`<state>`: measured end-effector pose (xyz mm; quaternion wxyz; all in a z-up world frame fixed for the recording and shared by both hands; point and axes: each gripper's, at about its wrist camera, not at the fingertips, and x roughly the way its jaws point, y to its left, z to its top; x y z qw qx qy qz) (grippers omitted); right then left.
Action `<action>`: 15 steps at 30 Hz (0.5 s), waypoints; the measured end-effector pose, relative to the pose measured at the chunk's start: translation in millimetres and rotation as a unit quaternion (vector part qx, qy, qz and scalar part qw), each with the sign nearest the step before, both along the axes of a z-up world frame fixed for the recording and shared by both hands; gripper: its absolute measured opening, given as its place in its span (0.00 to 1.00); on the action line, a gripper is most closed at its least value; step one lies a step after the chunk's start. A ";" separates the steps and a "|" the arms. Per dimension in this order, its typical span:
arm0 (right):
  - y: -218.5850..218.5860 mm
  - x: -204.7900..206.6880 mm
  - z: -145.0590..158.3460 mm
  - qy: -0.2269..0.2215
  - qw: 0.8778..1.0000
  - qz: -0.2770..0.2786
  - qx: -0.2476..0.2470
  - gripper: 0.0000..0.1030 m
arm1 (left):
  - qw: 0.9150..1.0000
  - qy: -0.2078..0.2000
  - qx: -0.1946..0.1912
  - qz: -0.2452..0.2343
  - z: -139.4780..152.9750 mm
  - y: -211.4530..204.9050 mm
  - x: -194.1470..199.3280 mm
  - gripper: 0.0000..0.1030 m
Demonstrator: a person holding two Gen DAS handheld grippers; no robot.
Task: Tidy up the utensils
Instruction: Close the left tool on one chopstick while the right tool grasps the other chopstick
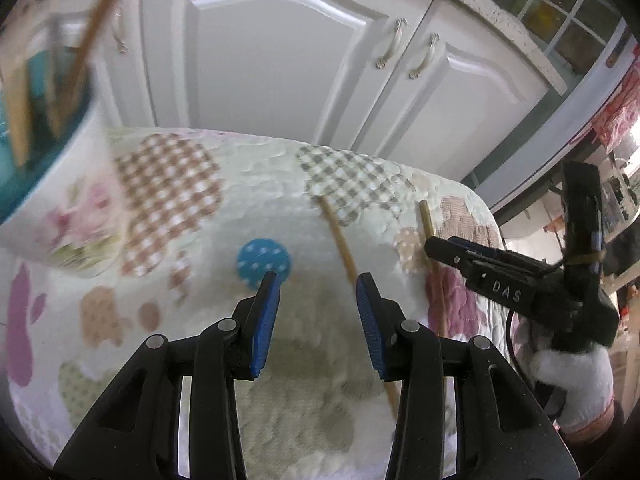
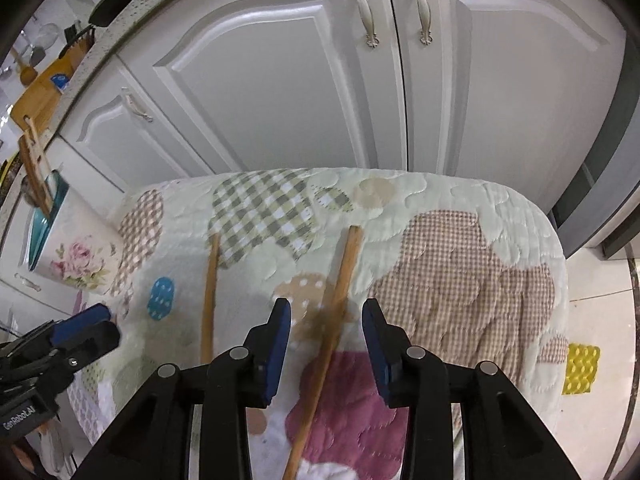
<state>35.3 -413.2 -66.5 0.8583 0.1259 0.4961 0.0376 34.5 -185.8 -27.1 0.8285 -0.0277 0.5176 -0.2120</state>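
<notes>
- We are looking over a quilted patchwork cover (image 2: 472, 280) spread across a raised surface, with white cabinet doors (image 2: 280, 80) standing behind its far edge.
- A white flowered holder (image 2: 80, 260) with a teal inside is sitting near the far left corner of the cover, and several wooden utensils (image 2: 36, 168) are standing in it, leaning to the left.
- Two wooden sticks are lying loose on the cover, each running from the far edge toward the near edge, apart from each other.
- The right stick (image 2: 332, 320) is lying between the jaws of our right gripper (image 2: 326, 312), which are standing apart around it; the pads are not pressing on it.
- The left stick (image 2: 210, 292) is lying beside it, toward the holder.
- In the left wrist view our left gripper (image 1: 318, 284) is hanging open over the cover with nothing between its jaws, and the left stick (image 1: 340, 240) is passing just under its right finger.
- A gloved hand (image 1: 572, 384) is holding the right gripper at the right edge.
</notes>
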 end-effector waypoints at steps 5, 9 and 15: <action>-2.6 10.3 -9.5 0.010 1.000 0.005 -0.003 0.34 | 1.000 0.016 0.004 -0.003 -17.5 -23.2 23.5 0.38; -2.9 15.3 -10.3 0.006 1.000 0.015 -0.007 0.32 | 0.999 0.026 0.019 -0.007 -34.2 -38.7 39.9 0.38; -0.8 20.3 -12.1 0.001 0.999 0.033 -0.025 0.15 | 0.999 0.018 0.035 -0.015 -46.9 -55.1 51.4 0.34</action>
